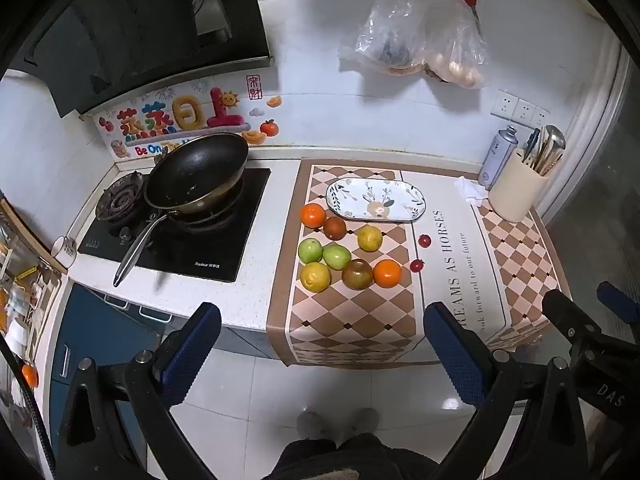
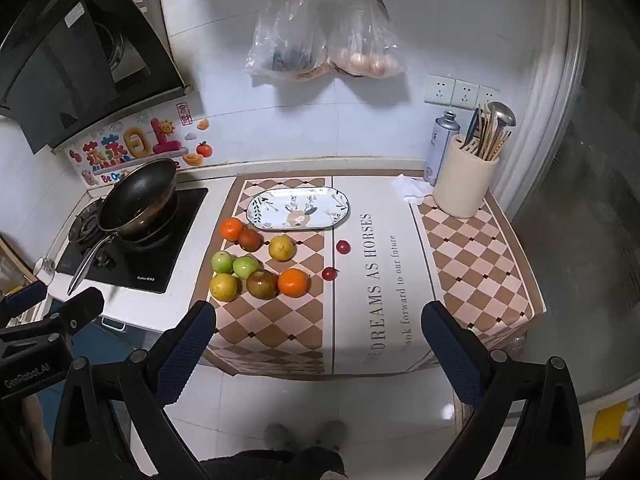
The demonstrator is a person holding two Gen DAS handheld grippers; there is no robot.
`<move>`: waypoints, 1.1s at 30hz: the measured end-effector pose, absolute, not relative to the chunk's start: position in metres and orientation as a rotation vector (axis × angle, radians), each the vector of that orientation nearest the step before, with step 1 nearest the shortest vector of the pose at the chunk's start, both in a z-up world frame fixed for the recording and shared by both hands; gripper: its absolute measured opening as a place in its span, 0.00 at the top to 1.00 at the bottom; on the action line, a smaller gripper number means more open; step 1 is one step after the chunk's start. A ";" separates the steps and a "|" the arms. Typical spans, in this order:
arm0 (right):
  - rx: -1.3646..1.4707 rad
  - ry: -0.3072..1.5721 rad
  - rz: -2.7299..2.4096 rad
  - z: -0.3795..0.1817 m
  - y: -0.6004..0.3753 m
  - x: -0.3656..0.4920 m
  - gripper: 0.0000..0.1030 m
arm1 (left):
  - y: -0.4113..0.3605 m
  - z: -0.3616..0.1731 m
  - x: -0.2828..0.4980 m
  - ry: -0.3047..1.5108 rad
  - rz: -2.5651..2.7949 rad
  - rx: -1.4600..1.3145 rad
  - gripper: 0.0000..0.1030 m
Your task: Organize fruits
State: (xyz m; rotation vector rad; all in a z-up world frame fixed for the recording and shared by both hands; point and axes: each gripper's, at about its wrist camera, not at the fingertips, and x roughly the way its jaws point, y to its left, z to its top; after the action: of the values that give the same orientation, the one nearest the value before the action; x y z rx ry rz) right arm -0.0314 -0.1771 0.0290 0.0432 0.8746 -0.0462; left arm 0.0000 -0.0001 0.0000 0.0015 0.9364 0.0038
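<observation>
Fruits are lying loose on the checkered mat (image 1: 352, 320), all on the near side of the oval plate (image 1: 376, 199), and that plate, sitting bare toward the wall, looks like the place they are meant to end up. Just off the plate's left end an orange (image 1: 313, 215) is touching a reddish-brown fruit (image 1: 334, 227), with a yellow fruit (image 1: 369, 238) a little to the right of them. Nearer to me than the plate, two green fruits (image 1: 323, 253) are pressing against each other, and the closest row is running from a lemon-coloured fruit (image 1: 315, 276) through a dark brownish fruit (image 1: 357, 274) to a second orange (image 1: 387, 273). Two small red fruits (image 2: 342, 246) are sitting apart from the plate's near right corner, probably having been dropped loosely like everything else. I am seeing the left gripper (image 1: 320, 344) and the right gripper (image 2: 318, 344) both hanging out over the floor, well short of the plate, jaws spread wide and carrying nothing, so sorting appears not yet begun. A frying pan (image 1: 196, 174) is resting on the hob far left of the plate, and a utensil holder (image 2: 464, 182) is standing well to its right, both clear of the likely reach.
</observation>
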 end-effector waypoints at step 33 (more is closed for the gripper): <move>0.053 0.895 -0.014 0.023 -0.176 -0.030 0.00 | -0.003 -0.007 -0.008 0.940 0.031 0.008 0.00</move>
State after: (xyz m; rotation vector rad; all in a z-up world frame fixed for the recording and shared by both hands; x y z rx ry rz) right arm -0.0297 -0.1762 0.0230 0.0528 0.8947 -0.0140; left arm -0.0077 -0.0031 -0.0071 0.0076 0.9395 0.0313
